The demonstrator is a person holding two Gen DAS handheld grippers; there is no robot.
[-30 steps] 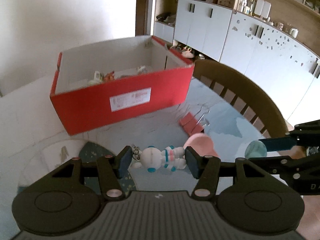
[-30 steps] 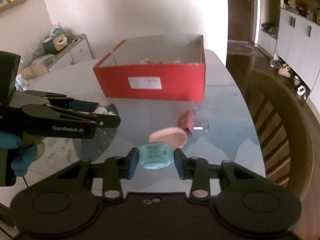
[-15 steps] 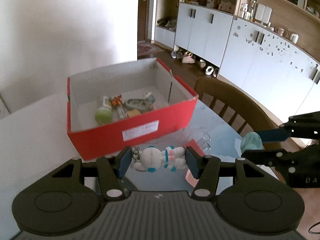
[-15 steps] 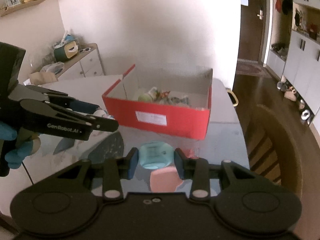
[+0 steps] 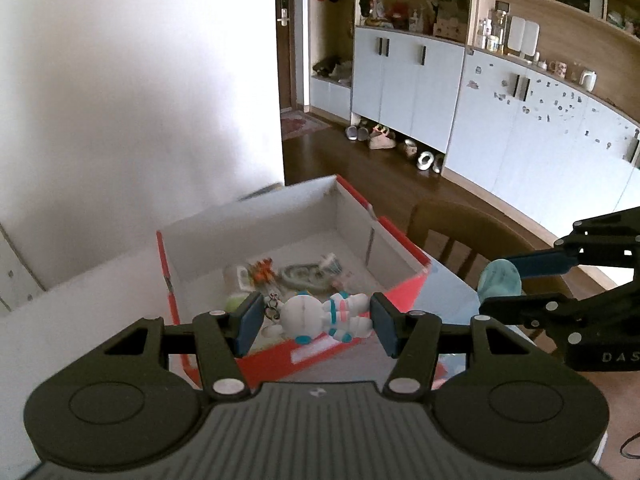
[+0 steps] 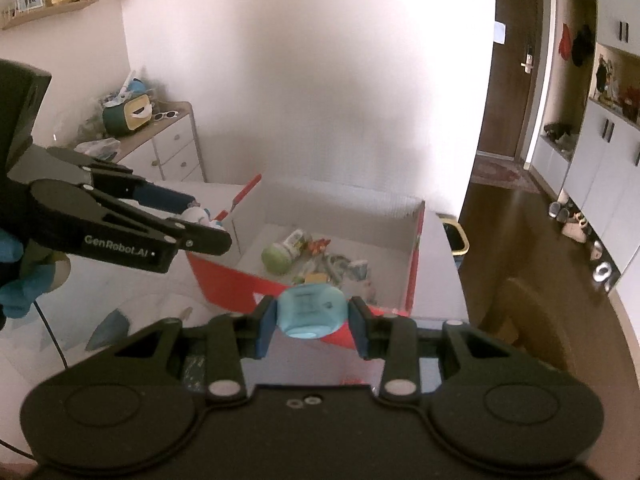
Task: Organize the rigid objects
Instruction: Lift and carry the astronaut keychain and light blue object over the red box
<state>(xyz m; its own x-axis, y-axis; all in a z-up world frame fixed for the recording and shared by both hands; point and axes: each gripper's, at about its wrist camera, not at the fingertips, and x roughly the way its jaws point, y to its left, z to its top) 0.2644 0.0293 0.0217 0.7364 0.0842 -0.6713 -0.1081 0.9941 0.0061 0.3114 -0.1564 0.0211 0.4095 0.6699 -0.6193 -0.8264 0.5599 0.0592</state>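
My left gripper is shut on a white astronaut figure with blue and pink trim and a key ring, held above the near wall of an open red box. My right gripper is shut on a round light-blue object, held above the near wall of the same red box. The box holds several small items, among them a green ball. The right gripper and its blue object show at the right of the left wrist view. The left gripper shows at the left of the right wrist view.
The box stands on a pale table. A wooden chair stands at the table's right side. A white drawer chest stands by the far wall. White cupboards line the room's right side.
Both grippers have risen and moved forward with their objects, from low over the table to above the box's near wall. The box's inside has come into view.
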